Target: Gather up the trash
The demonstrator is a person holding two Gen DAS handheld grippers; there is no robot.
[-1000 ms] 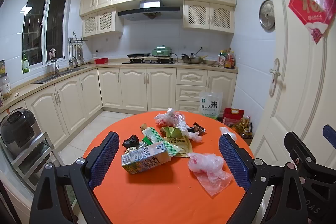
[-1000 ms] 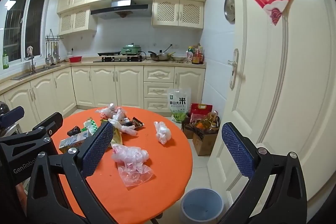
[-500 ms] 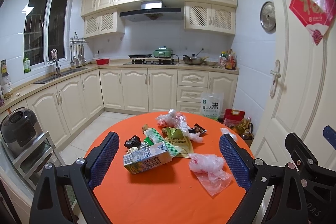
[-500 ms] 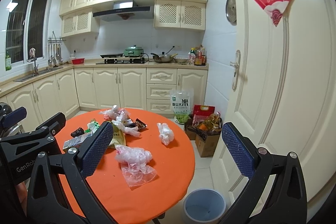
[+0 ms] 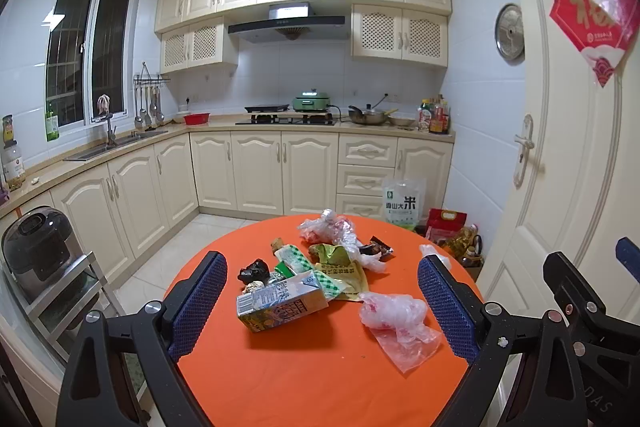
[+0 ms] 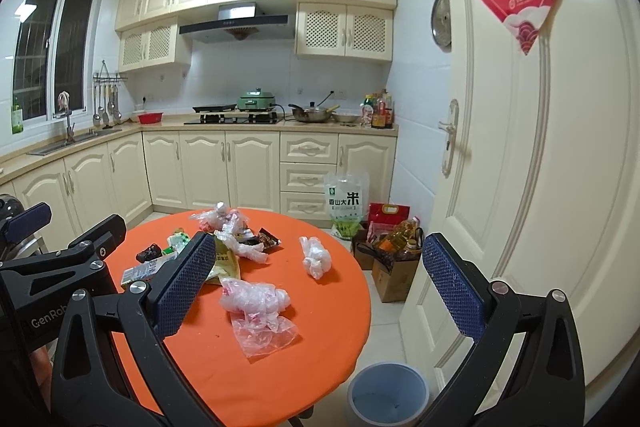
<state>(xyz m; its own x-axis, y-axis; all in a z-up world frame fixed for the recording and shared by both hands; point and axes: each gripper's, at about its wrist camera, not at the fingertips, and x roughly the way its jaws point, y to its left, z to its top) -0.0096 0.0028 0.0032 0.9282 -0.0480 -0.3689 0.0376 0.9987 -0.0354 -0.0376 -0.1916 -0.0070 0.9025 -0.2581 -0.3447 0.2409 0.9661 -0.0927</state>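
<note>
While I hold both tools above the near edge of the table: nothing is between either pair of fingers.
Left gripper [image 5: 322,301]: my blue-padded fingers stand wide apart, empty, with the trash pile framed between them.
Right gripper [image 6: 320,287]: fingers also spread wide and empty, aimed over the right side of the table.
Table [image 5: 304,379]: round, covered in orange cloth; its near half is bare cloth.
Drink carton [image 5: 282,303]: lies on its side near the middle of the table, closest to my left fingers, printed in blue, white and yellow-green, its top crumpled.
Clear plastic bag [image 5: 394,319]: crumpled, with pink marks, toward the right edge, just right of the carton; a flat loose flap trails toward me.
Yellow-green wrapper [image 5: 340,273]: flattened, lying behind the carton and touching it.
Green-checked packet [image 5: 298,259]: lies aslant across the pile, its end under the carton's top.
Black crumpled scrap [image 5: 254,271]: at the left side of the pile, just beside the carton's far end.
Far plastic bundle [image 5: 326,227]: clear film with red print, near the far edge of the table.
Dark snack wrapper [image 5: 376,249]: right of that bundle, partly under twisted white plastic.
Small white bag [image 6: 316,257]: knotted, alone near the right edge, apart from the pile.
Bin [image 6: 388,397]: grey-blue, round, on the floor just beside the table's near right edge; inside looks empty.
</note>
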